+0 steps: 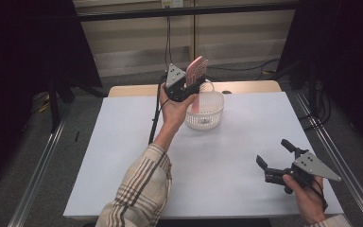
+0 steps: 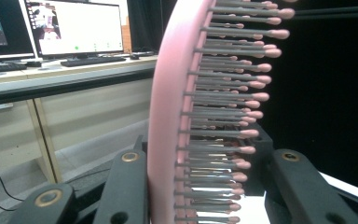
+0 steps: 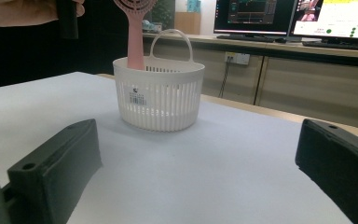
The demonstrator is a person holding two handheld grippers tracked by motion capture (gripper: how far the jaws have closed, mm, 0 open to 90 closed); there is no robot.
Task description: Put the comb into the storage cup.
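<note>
High view: left tool (image 1: 192,88) clamps pink bristled hairbrush (image 1: 196,71), slotted white basket (image 1: 205,111)

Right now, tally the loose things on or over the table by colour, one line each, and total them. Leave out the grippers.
Pink: 1, the hairbrush, handle down inside the basket.
White: 1, the slatted basket on the table.
Total: 2.
</note>
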